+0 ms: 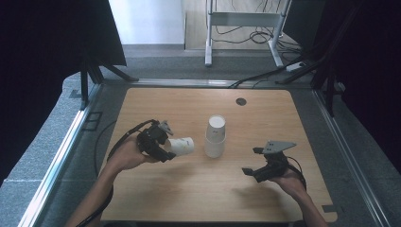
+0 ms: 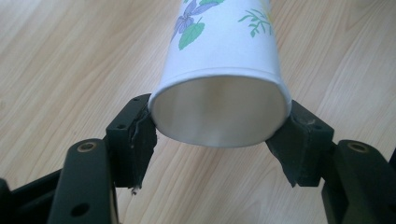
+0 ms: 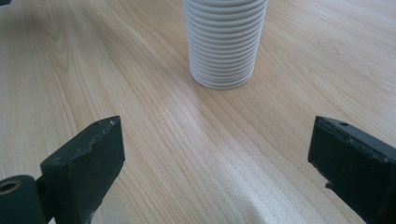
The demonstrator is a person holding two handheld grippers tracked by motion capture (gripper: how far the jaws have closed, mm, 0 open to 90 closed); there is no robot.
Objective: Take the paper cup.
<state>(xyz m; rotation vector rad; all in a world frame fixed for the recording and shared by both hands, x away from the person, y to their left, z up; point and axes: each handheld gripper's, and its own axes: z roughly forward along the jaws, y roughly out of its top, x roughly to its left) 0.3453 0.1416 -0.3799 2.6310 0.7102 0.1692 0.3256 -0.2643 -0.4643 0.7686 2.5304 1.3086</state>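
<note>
the left gripper [image 2: 219, 140] is clamped on a flowered paper cup [image 2: 222, 84] near its rim, held sideways just left of the upside-down cup stack [image 1: 215, 137]. the likely step is stacking: squeeze lightly, turn it mouth-down, centre it. the right gripper [image 3: 215, 172] waits, jaws apart.

- The bench [image 1: 198, 184] is evenly lit from above, while black curtains [image 1: 42, 42] at both sides swallow the light.
- Soft, faint shadows lie under the forearms and the cup stack [image 1: 215, 137].
- A pale sheen runs down the wood in the right gripper view.
- Both gripper views are sharp close in; the near jaws go slightly soft.
</note>
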